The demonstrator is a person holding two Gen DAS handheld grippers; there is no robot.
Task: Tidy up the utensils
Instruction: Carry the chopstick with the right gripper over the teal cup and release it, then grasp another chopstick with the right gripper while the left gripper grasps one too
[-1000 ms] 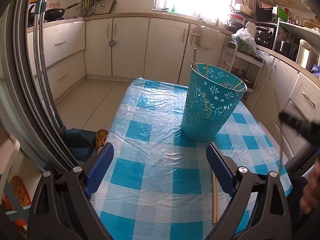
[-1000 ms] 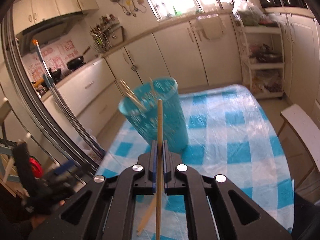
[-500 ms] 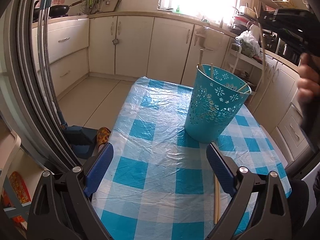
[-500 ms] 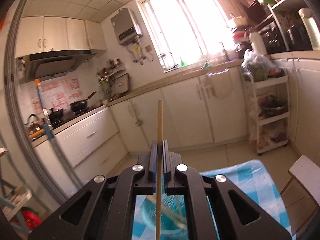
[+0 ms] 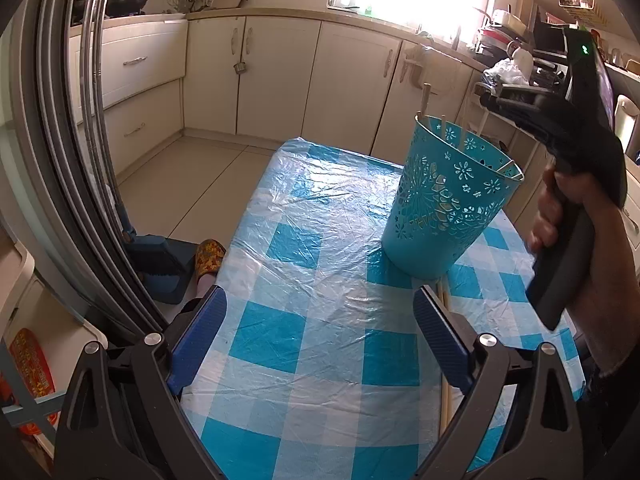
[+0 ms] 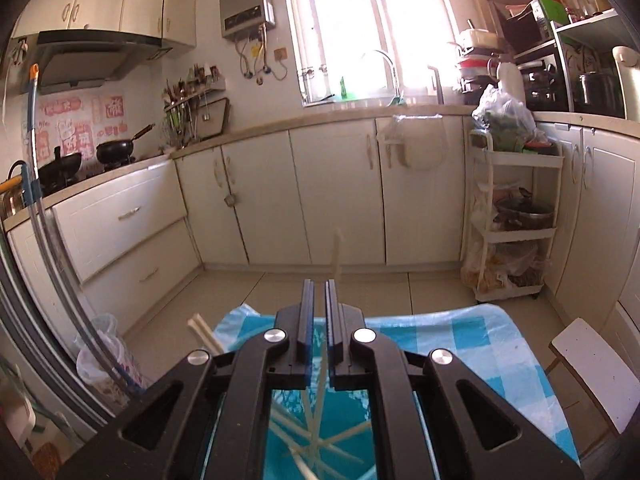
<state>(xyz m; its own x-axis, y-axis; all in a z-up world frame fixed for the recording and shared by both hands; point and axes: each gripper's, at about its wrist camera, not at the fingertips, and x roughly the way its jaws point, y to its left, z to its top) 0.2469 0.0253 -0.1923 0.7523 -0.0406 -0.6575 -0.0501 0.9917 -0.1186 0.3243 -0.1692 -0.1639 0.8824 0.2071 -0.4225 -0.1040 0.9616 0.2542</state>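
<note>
Basket: a turquoise plastic basket with cut-out flowers stands upright on the checked tablecloth; every place below is given from it
Chopsticks in basket: several pale sticks lean inside, tips above the rim
Chopsticks left out: a pair lies flat on the cloth, one end just beside the basket's foot, running toward the near edge
Right gripper: held directly over the basket mouth, jaws opening, a narrow gap between them; a blurred stick by the right jaw seems loose, likely dropping in
Left gripper: near side of the basket, jaws wide apart, nothing between them
Handling, judged: the sticks look light, stiff, smooth, likely to roll or slip
Where to grip, judged: around the middle, across the length
</note>
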